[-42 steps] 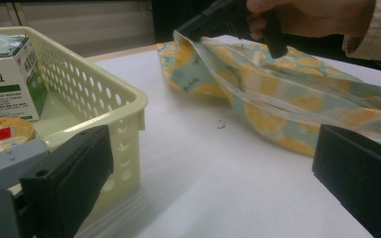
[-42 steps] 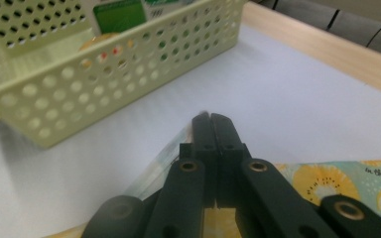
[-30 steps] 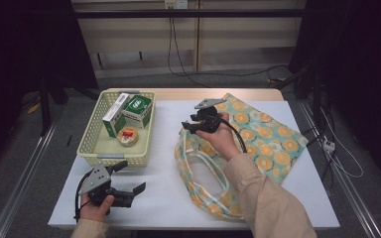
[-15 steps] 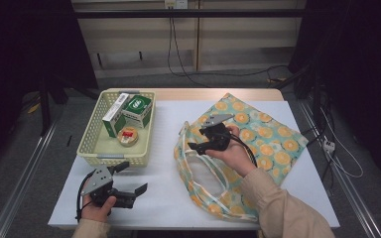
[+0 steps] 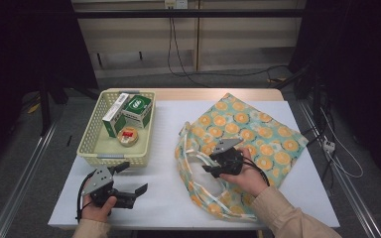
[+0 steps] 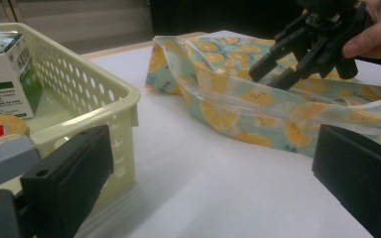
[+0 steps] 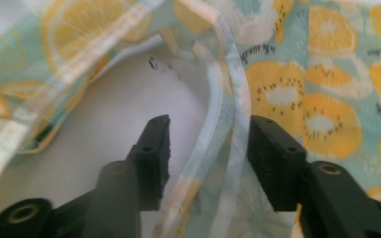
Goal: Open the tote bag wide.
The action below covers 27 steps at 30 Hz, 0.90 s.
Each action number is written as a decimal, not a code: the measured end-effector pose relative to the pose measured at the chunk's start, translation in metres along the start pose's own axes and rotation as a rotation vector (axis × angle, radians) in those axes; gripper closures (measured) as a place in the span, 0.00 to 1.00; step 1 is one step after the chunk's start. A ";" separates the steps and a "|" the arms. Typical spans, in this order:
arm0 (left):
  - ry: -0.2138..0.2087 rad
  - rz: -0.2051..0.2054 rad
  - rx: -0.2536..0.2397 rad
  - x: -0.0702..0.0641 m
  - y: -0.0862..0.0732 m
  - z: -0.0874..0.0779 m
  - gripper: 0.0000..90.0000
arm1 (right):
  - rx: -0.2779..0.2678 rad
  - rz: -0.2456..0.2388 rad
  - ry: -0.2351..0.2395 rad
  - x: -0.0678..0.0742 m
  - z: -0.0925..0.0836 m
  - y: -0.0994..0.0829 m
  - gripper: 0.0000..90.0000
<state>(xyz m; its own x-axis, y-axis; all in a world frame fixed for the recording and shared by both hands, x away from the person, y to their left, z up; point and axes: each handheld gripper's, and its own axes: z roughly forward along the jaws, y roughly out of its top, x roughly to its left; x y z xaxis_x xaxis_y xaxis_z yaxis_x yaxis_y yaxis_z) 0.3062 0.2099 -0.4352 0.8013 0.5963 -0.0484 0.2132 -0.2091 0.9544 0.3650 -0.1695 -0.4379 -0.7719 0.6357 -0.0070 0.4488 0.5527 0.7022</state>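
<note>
A tote bag (image 5: 250,129) printed with orange and kiwi slices lies flat on the white table, its mouth towards the left. My right gripper (image 5: 204,168) hovers low over the bag's mouth, near the pale handles (image 5: 191,158). In the right gripper view a handle strap (image 7: 228,119) runs between the jaws of my right gripper (image 7: 212,148). The jaws have just been closing, but a gap remains on both sides of the strap. My left gripper (image 5: 133,177) rests near the table's front left with its jaws wide apart and nothing between them (image 6: 213,183).
A cream plastic basket (image 5: 96,151) stands at the back left, holding two green-and-white boxes (image 5: 138,106) and a small round tin (image 5: 127,136). Bare white tabletop (image 5: 163,148) lies between the basket and the bag. The table's front edge is close behind my left gripper.
My right gripper has moved from the bag's far upper end towards the person and lower, to the bag's mouth. The left gripper has stayed put.
</note>
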 end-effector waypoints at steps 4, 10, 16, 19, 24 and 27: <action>-0.003 -0.009 0.000 -0.002 0.000 0.001 0.03 | 0.006 0.032 0.007 -0.004 0.006 -0.009 0.91; 0.003 -0.008 0.003 0.000 -0.001 0.001 0.03 | -0.075 0.077 0.001 -0.008 0.005 -0.005 1.00; 0.004 -0.007 0.005 0.000 0.000 0.001 0.03 | -0.094 0.029 0.056 0.013 0.010 0.005 1.00; 0.004 -0.008 0.004 -0.001 0.000 0.001 0.03 | -0.081 0.022 0.082 0.021 0.019 0.004 1.00; 0.003 -0.008 0.003 -0.001 -0.001 0.001 0.03 | -0.058 0.026 0.044 0.018 0.028 -0.002 1.00; 0.002 -0.011 0.005 -0.001 -0.001 0.002 0.03 | -0.045 0.011 -0.028 0.006 0.027 -0.002 1.00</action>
<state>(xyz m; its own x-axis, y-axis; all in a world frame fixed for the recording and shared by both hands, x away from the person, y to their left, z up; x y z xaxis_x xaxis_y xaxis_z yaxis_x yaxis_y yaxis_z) 0.3064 0.2080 -0.4364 0.7980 0.5998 -0.0585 0.2250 -0.2065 0.9522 0.3714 -0.1524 -0.4589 -0.7540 0.6566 -0.0183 0.4362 0.5213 0.7334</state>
